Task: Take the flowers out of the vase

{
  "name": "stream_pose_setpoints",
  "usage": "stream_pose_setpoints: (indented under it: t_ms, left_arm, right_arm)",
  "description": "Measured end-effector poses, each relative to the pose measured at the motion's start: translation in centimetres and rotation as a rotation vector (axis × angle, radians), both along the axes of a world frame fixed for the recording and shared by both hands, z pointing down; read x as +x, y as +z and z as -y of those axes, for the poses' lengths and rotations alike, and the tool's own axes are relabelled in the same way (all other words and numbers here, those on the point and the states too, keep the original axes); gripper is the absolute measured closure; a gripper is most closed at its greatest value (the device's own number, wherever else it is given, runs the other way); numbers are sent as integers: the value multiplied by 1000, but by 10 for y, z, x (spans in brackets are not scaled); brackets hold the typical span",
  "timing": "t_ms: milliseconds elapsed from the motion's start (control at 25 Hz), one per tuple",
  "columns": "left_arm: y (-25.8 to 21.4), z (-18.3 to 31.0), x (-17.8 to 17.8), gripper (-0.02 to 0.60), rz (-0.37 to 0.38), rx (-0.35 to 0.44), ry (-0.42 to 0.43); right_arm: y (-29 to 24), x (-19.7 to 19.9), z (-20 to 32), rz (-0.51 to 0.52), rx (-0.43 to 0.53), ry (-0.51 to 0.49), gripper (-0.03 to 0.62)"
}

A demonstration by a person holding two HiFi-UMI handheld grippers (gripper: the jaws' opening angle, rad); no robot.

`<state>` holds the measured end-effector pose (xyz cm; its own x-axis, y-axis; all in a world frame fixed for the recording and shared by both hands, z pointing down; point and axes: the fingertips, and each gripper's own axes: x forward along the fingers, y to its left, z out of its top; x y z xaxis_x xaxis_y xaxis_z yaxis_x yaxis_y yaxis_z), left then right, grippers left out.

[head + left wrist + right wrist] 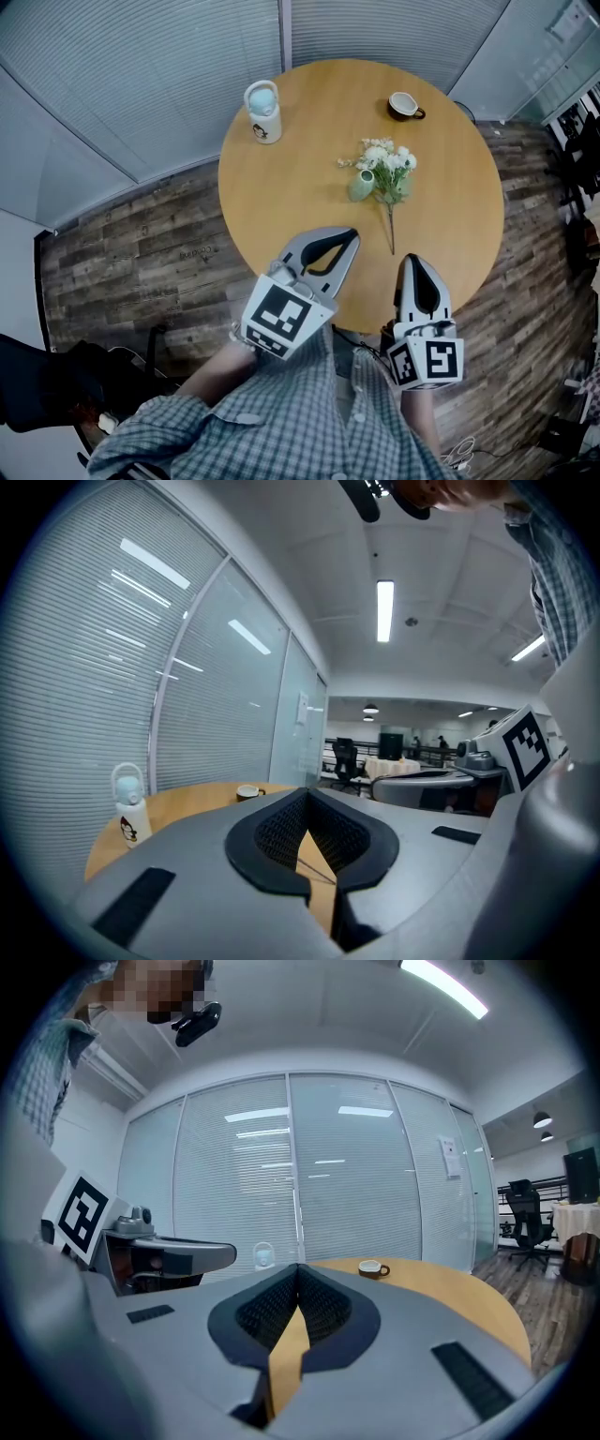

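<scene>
Head view: flowers (384,161) near centre of tabletop (300,187), slightly toward 1 o'clock. White heads lie against small green vase (361,186); thin stem (391,230) trails toward 6 o'clock. Cannot tell whether bunch sits in vase or beside it. Likely light, soft, easily crushed: grip stems low, not blooms. Vase light, may tip. Left claw (349,236) and right claw (413,260) at 6 o'clock edge, both closed, empty.
</scene>
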<state>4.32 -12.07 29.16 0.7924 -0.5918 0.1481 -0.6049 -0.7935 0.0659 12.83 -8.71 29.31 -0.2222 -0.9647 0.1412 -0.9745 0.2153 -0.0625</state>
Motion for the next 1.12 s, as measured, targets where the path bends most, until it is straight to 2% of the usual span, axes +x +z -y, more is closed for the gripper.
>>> stream_pose_setpoints:
  t_ms: [1120]
  left_arm:
    - [4,-5,4,574,12,-4,10]
  right_arm:
    - [6,2,-4,-6,-20,-5,585]
